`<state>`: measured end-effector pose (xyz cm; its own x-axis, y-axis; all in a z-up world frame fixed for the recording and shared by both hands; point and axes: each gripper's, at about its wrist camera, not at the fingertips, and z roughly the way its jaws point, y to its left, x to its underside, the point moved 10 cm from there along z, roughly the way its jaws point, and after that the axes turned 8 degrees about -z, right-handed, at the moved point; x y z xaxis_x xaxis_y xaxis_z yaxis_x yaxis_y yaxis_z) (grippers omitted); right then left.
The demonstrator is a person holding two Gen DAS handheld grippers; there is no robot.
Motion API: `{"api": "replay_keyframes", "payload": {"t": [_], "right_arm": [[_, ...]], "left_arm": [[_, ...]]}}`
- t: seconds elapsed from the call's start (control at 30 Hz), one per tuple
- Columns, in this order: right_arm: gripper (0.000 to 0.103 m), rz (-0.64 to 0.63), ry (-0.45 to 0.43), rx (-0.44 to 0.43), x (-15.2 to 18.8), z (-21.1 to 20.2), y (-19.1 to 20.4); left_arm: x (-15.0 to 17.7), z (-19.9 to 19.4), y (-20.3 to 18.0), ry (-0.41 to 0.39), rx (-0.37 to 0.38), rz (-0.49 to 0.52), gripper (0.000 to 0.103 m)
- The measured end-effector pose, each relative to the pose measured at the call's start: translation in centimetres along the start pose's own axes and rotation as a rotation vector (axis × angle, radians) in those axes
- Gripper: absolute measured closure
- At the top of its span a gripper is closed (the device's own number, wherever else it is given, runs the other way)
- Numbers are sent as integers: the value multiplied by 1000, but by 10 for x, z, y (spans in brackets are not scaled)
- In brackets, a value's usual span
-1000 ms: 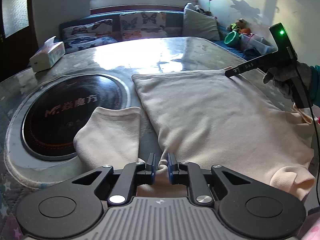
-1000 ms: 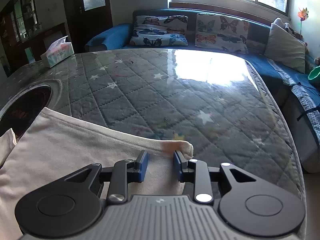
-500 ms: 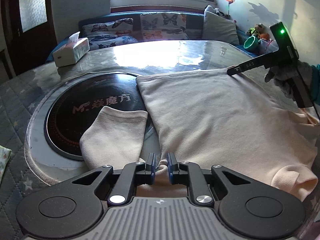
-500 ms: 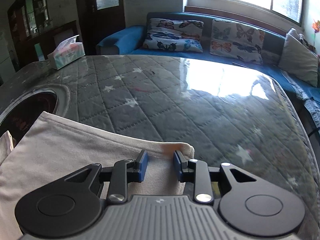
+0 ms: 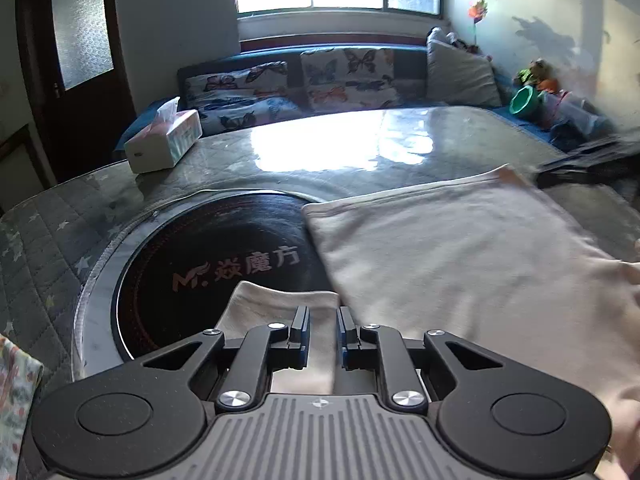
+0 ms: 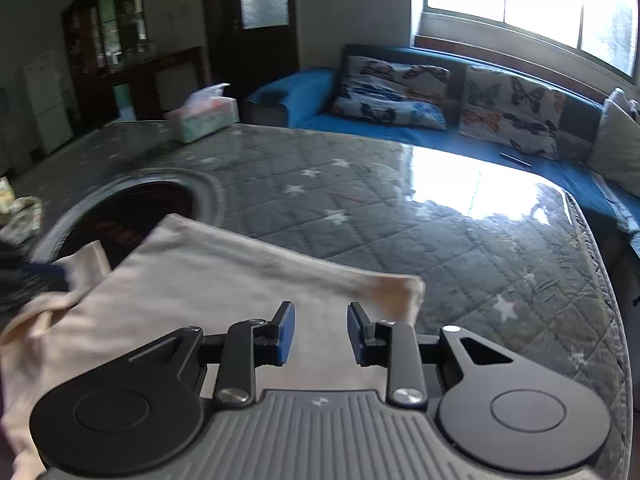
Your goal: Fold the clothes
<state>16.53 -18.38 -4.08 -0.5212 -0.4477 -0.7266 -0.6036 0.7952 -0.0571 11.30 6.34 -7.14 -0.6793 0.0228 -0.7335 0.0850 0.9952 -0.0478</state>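
Observation:
A cream long-sleeved garment (image 5: 452,248) lies on the table, its hem toward the far side. One sleeve (image 5: 280,308) lies over the black round hob. My left gripper (image 5: 320,336) hovers just above that sleeve with a narrow gap between the fingers, holding nothing. In the right wrist view the garment (image 6: 192,280) is lifted and stretched, with its hem corner (image 6: 400,292) raised. My right gripper (image 6: 320,332) is open over the cloth near that corner. The right gripper shows blurred at the left view's right edge (image 5: 580,164).
A black round hob (image 5: 200,264) with a metal rim is set in the quilted grey tabletop (image 6: 400,208). A tissue box (image 5: 164,140) stands at the far left. A blue sofa (image 6: 440,92) with butterfly cushions runs behind the table. Patterned cloth (image 5: 16,392) lies at the near left edge.
My left gripper let go of the cloth it pinched and moved left over the sleeve. My right gripper opened wider and swung; the hem corner rose.

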Motion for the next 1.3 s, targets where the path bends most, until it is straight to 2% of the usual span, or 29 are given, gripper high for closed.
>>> {"api": "replay_keyframes", "payload": {"t": [0.23, 0.3, 0.37, 0.47, 0.57, 0.7, 0.9, 1.07, 1.3], "right_arm": [[71, -29, -41, -51, 17, -46, 37], [69, -40, -42, -59, 24, -54, 45], [69, -49, -40, -64, 31, -61, 53], [69, -48, -33, -65, 40, -68, 62], [69, -23, -33, -67, 49, -75, 68], [69, 28, -45, -53, 61, -88, 70], [69, 77, -78, -23, 66, -107, 65], [69, 102, -96, -1, 68, -117, 64], [68, 113, -84, 0, 78, -121, 73]], "left_arm": [[5, 20, 2, 32, 0, -4, 86], [6, 21, 2, 32, -2, -9, 80], [6, 22, 3, 28, -1, -10, 80], [5, 23, 4, 16, -12, 0, 83], [4, 22, 7, 4, -8, -10, 96], [-1, 6, 25, -44, -1, -103, 99], [-7, -49, 70, -172, -16, -294, 99], [7, -95, 112, -269, -60, -442, 99], [54, -105, 162, -251, -166, -558, 99]]}}
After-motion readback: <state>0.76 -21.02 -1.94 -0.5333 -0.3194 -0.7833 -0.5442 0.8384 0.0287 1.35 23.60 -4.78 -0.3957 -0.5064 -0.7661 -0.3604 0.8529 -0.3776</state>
